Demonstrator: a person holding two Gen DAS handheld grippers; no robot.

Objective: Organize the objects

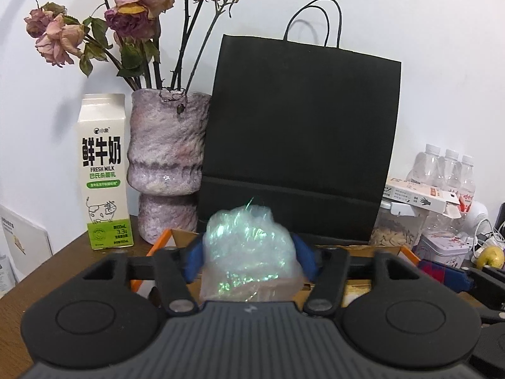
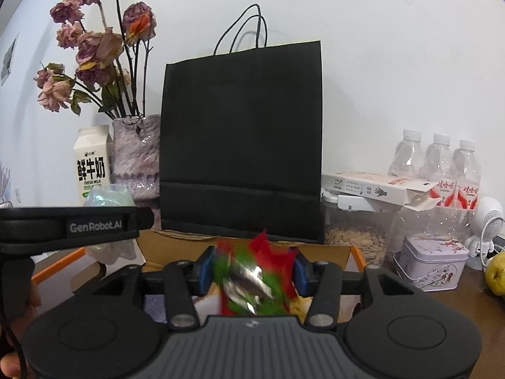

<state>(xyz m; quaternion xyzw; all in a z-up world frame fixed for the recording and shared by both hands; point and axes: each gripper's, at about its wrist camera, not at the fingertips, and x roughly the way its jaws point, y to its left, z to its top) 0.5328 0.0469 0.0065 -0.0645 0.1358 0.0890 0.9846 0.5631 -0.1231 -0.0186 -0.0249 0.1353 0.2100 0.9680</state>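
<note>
My left gripper (image 1: pixel 251 260) is shut on a crumpled clear iridescent plastic bag (image 1: pixel 249 252) and holds it above an open cardboard box (image 1: pixel 356 248) with orange edges. My right gripper (image 2: pixel 252 273) is shut on a red and green foil snack packet (image 2: pixel 255 271), also above the box (image 2: pixel 176 249). The left gripper (image 2: pixel 72 227) with its bag (image 2: pixel 107 197) shows at the left of the right wrist view. What lies inside the box is mostly hidden.
A black paper bag (image 1: pixel 300 139) stands behind the box. Left of it are a vase of dried roses (image 1: pixel 167 164) and a milk carton (image 1: pixel 104 173). To the right are water bottles (image 2: pixel 438 161), a seed jar (image 2: pixel 356 240), a tin (image 2: pixel 432 262), a pear (image 2: pixel 497 273).
</note>
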